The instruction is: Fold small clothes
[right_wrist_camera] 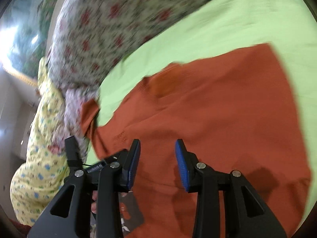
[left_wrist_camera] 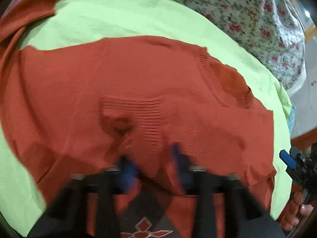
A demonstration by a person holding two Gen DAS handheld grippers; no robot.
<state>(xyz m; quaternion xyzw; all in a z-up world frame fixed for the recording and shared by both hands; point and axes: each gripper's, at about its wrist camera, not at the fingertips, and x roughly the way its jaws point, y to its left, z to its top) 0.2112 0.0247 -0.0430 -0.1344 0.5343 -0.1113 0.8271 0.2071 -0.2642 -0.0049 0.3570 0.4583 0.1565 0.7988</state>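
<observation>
Here your rust sweater (left_wrist_camera: 138,83) lies spread across the green sheet (left_wrist_camera: 122,17). Your left gripper (left_wrist_camera: 153,168) is blurred over its near hem, fingers parted; your right gripper (right_wrist_camera: 157,162) hovers open above it.

This looks like a bedroom in a home. A soft bed fills most of both views, covered with a light green sheet (left_wrist_camera: 122,19). A flowery blanket (left_wrist_camera: 247,13) with red roses lies bunched at the upper right of the left view. A yellow cloth with little blue and green prints (right_wrist_camera: 39,158) sits at the lower left of the right view. An orange sweater (left_wrist_camera: 138,91) lies spread on the sheet.
</observation>
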